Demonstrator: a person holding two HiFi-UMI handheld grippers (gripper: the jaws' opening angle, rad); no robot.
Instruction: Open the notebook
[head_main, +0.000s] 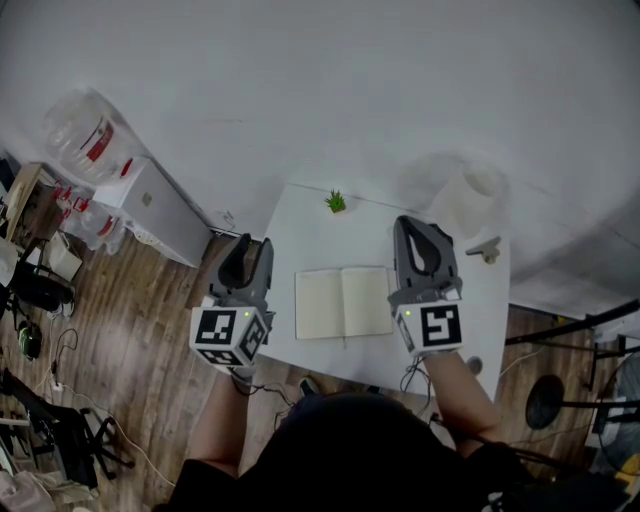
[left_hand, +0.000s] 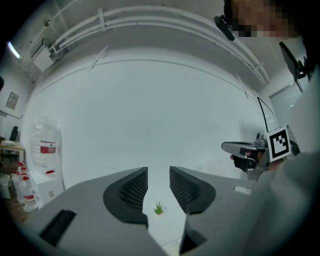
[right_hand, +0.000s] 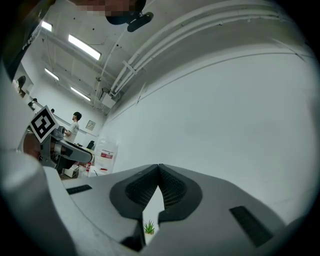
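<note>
The notebook (head_main: 343, 302) lies open and flat, showing two pale, blank pages. In the head view it sits near the middle of the frame, on the white table (head_main: 372, 232), close to the table's lower edge.

The left gripper (head_main: 247, 255) is on the left of the notebook, by the table's left edge, with the wood floor (head_main: 130, 330) under it. The right gripper (head_main: 422, 245) is on the right of the notebook, over the table. The notebook is between the two, and neither one is over its pages. Each gripper has a cube with black and white squares at its near end, the left cube (head_main: 230, 335) and the right cube (head_main: 432, 328).

In the left gripper view, the left gripper (left_hand: 158, 176) has its jaws a little apart. Nothing is held between them. Through the gap you can see a small green plant (left_hand: 158, 208) far off on the table.

In the right gripper view, the right gripper (right_hand: 159, 172) has its jaws pressed together at the tips, with nothing in them. The same plant (right_hand: 149, 227) shows low down below the tips.

In the head view the plant (head_main: 336, 202) stands at the table's far edge, above the notebook. A big clear water jug (head_main: 85, 135) is in the upper left of the frame.
</note>
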